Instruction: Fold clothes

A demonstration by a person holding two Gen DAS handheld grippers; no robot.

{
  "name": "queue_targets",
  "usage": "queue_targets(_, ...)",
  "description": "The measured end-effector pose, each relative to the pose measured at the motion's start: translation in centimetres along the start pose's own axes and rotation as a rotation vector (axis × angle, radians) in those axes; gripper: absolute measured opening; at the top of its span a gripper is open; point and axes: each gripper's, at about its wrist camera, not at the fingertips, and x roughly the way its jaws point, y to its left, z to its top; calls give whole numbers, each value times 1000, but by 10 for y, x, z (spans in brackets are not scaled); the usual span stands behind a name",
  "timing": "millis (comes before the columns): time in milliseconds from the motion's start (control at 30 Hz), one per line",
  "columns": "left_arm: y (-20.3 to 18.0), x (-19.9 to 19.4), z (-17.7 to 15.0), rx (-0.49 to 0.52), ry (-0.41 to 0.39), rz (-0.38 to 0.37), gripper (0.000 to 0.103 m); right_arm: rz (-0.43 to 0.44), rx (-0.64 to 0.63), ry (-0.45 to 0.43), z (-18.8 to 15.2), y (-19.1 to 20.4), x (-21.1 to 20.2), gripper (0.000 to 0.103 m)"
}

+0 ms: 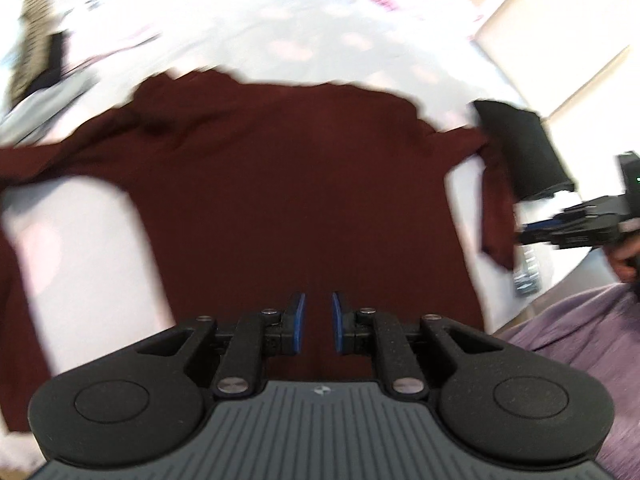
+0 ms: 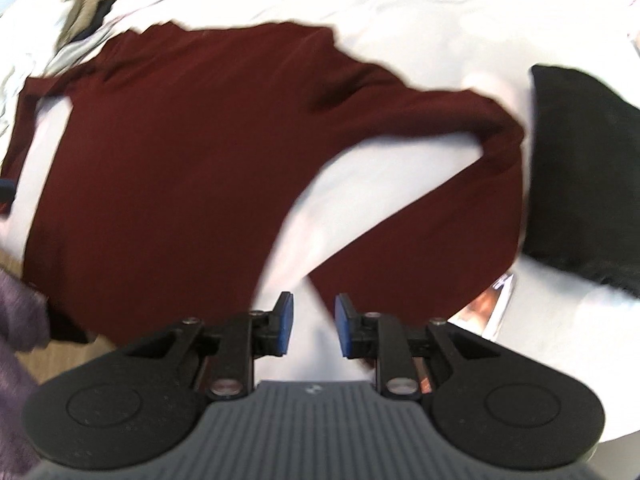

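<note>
Maroon sweater [image 2: 168,168] is spread flat on the white bed [image 2: 440,20], hem at the near edge, body running away from both grippers. Right gripper [image 2: 314,328] hangs by the bent right sleeve [image 2: 472,200] — left gripper [image 1: 318,324] over the hem — both slightly apart, holding nothing.

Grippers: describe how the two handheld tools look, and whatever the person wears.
Both the left gripper and right gripper have black linkage arms with silver pins, blue pads, round black side housings and a ribbed grey body bearing a small emblem. The person's clothing is purple knit.
</note>
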Motion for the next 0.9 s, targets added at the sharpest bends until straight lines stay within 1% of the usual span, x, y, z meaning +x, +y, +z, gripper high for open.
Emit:
queue_targets(33, -8, 2, 4, 13, -15, -13, 12, -8, 9, -9, 3, -2, 3, 26)
queue_targets(67, -15, 5, 5, 29, -26, -22, 12, -12, 20, -18, 9, -6, 5, 29)
queue_targets(100, -21, 7, 7, 45, -37, -28, 12, -8, 35, -28, 13, -9, 8, 32)
queue_targets(167, -34, 17, 8, 70, -58, -41, 12, 13, 76, -40, 15, -16, 22, 35)
queue_targets(233, -42, 26, 9, 83, -74, -51, 12, 28, 108, -39, 16, -18, 34, 35)
queue_targets(300, -47, 35, 8, 94, -84, -58, 12, 39, 120, -20, 15, -13, 47, 35)
queue_targets(333, -48, 40, 7, 96, -81, -58, 12, 38, 120, -12, 15, -9, 52, 36)
queue_targets(400, -47, 52, 8, 85, -56, -51, 12, 28, 118, 2, 13, -3, 60, 42)
queue_targets(467, -47, 60, 9, 67, -30, -49, 12, 21, 137, 14, 11, -3, 67, 44)
queue_targets(533, -47, 66, 10, 64, -16, -55, 12, 2, 137, 19, 10, -1, 74, 42)
queue_targets(567, -48, 68, 10, 66, -12, -59, 12, -9, 135, 20, 9, 0, 77, 34)
queue_targets(600, -48, 69, 10, 68, -10, -61, 14, -26, 129, 16, 9, 1, 77, 20)
queue_targets(633, -48, 69, 9, 69, -9, -64, 16, -44, 121, 9, 9, 2, 75, 14)
queue_targets(667, -48, 70, 9, 69, -8, -67, 17, -62, 114, 2, 10, 3, 73, 5)
queue_targets(767, -48, 71, 8, 69, -12, -56, 17, -71, 125, -65, 11, 6, 55, 5)
queue_targets(833, -46, 69, 7, 60, -21, -44, 17, -32, 129, -124, 12, 13, 38, 6)
queue_targets(900, -45, 67, 8, 49, -31, -30, 17, 27, 112, -179, 13, 26, 20, 5)
